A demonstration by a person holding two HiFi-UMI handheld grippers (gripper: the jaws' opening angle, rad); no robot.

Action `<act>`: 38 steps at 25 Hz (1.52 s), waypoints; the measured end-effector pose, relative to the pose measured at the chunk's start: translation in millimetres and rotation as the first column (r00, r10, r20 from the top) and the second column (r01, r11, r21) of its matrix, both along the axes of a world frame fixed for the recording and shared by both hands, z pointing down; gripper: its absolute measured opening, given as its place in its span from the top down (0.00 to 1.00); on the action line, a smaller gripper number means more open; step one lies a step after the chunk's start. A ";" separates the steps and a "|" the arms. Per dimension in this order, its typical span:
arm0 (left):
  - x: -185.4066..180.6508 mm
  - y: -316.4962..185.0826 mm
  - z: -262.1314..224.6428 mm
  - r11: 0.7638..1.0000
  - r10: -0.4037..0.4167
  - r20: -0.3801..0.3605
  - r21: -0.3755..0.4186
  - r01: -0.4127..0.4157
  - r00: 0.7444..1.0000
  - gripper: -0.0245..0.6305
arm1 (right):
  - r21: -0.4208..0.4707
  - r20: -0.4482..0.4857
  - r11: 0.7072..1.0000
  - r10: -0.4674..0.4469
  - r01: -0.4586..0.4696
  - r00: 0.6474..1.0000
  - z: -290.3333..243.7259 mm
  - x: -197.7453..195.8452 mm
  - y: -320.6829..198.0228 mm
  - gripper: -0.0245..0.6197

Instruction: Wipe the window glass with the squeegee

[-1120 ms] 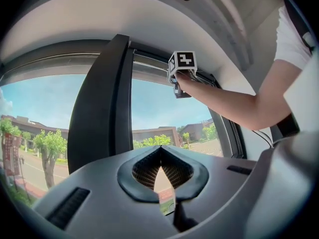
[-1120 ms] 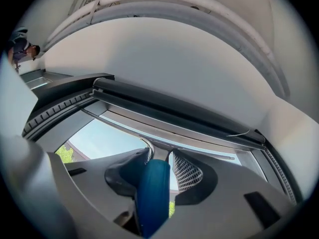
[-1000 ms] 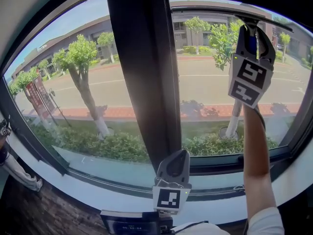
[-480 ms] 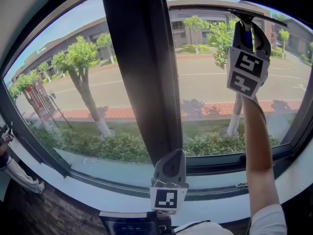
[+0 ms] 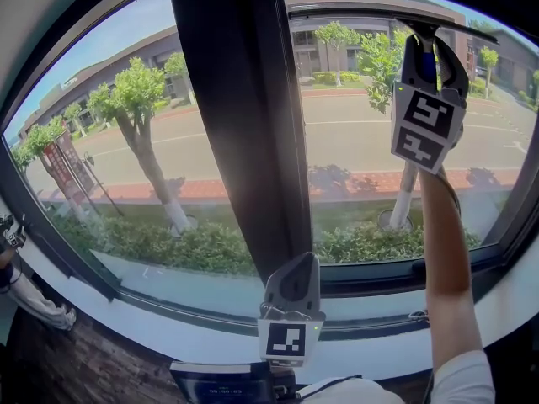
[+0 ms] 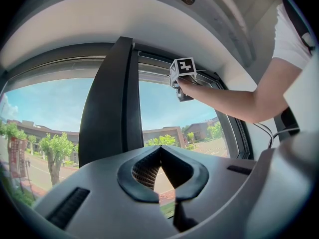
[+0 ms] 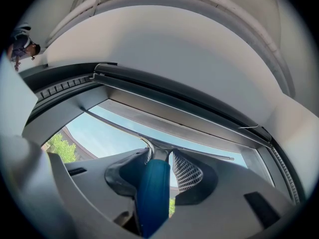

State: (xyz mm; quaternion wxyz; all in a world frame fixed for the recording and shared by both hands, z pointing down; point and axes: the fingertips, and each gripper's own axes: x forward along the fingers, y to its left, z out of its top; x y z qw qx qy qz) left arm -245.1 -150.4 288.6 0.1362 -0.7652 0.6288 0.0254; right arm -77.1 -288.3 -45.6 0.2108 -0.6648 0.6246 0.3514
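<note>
The squeegee's thin dark blade [image 5: 379, 15] lies across the top of the right window pane [image 5: 354, 141], close under the upper frame. My right gripper [image 5: 425, 45] is raised at arm's length and is shut on the squeegee's blue handle [image 7: 152, 193]. In the right gripper view the blade [image 7: 114, 126] runs slantwise along the glass just above the right gripper [image 7: 159, 156]. My left gripper [image 5: 296, 266] hangs low by the sill at the foot of the dark mullion [image 5: 244, 124]. It is shut and empty, as the left gripper [image 6: 160, 151] shows in its own view.
The left pane [image 5: 126, 141] lies beyond the wide mullion. A white sill [image 5: 168, 326] runs below, with a dark latch [image 5: 418, 268] on the lower frame. A small screen device [image 5: 223, 385] sits at the bottom edge. A person [image 5: 17, 268] stands at far left.
The right gripper and squeegee have edged slightly up and left, so the blade lies nearer the top frame. The left gripper stays low by the sill.
</note>
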 end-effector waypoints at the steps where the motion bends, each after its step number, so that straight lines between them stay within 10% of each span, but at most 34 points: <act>1: 1.1 0.2 0.3 1.000 0.001 0.000 -0.003 -0.001 1.000 0.96 | -0.001 -0.003 1.000 0.001 -0.001 1.000 0.5 0.4 0.1 0.73; 38: 6.1 13.8 -5.1 1.000 0.016 -0.015 -0.026 -0.016 1.000 0.96 | -0.099 -0.039 0.995 0.002 -0.006 0.999 72.8 1.2 -1.9 0.73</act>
